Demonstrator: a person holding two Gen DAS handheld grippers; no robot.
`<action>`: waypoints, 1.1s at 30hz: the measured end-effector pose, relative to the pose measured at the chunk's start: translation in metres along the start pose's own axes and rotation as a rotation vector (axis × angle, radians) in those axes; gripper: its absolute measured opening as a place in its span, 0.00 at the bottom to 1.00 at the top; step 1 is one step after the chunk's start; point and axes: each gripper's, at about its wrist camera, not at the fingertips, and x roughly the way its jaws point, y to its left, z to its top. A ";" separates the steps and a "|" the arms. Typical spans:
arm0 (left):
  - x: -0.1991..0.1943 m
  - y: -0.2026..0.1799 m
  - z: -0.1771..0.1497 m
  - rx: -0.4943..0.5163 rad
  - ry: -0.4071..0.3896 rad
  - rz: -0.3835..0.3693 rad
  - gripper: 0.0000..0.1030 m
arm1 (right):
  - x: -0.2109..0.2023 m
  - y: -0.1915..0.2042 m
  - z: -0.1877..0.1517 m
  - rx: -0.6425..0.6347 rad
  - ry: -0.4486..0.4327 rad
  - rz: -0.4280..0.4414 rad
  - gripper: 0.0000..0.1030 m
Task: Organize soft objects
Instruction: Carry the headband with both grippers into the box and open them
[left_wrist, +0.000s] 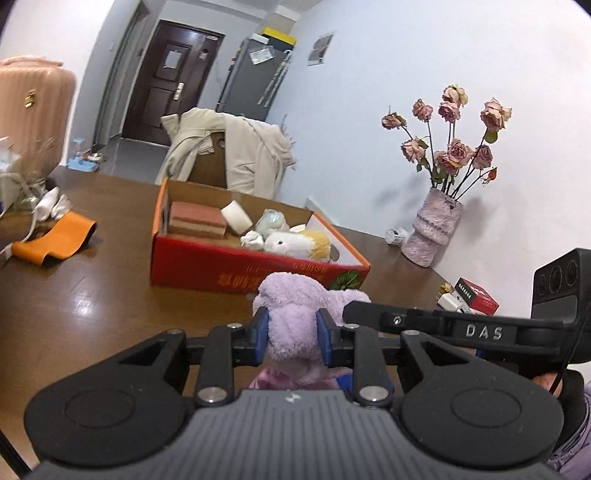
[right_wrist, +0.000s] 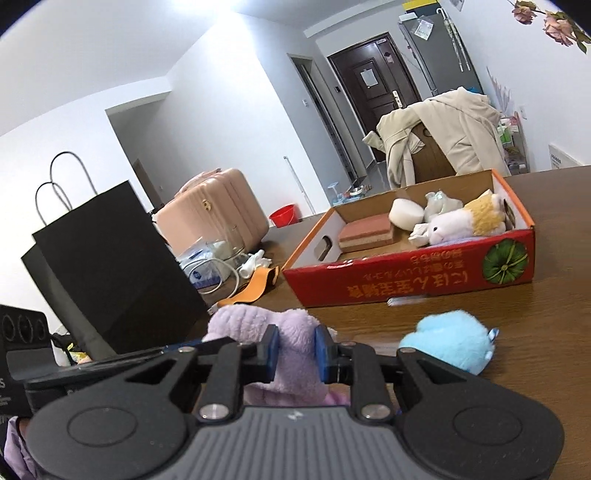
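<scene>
The left gripper (left_wrist: 291, 338) had its jaws drawn in to a narrow gap and clenched on a purple plush toy (left_wrist: 295, 306), the blue pads (left_wrist: 260, 339) pressing into the fur on both sides. The right gripper (right_wrist: 295, 354) gripped the same purple plush toy (right_wrist: 255, 325) in the same way, its jaws equally narrow, so the toy hung between the two tools above the tabletop (left_wrist: 92, 295).

Beyond it stood an open red cardboard box (left_wrist: 236, 267). Inside lay a pink-and-tan sponge (left_wrist: 197, 219) at one end, a white round sponge (left_wrist: 236, 216) beside it, a pale crumpled soft thing (left_wrist: 271, 221), and a white-and-yellow plush animal (left_wrist: 295, 243) against the near wall.

The purple toy sat just short of the box's near side, outside it. A blue plush toy (right_wrist: 454, 341) rested on the tabletop just beside the right gripper, untouched.
</scene>
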 end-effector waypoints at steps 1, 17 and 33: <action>0.005 0.001 0.006 0.011 -0.004 0.000 0.27 | 0.005 -0.002 0.004 -0.002 -0.005 -0.001 0.20; 0.232 0.098 0.131 0.119 0.199 0.218 0.31 | 0.257 -0.081 0.140 0.015 0.216 -0.167 0.19; 0.139 0.066 0.147 0.207 0.044 0.239 0.58 | 0.181 -0.062 0.161 -0.081 0.132 -0.234 0.38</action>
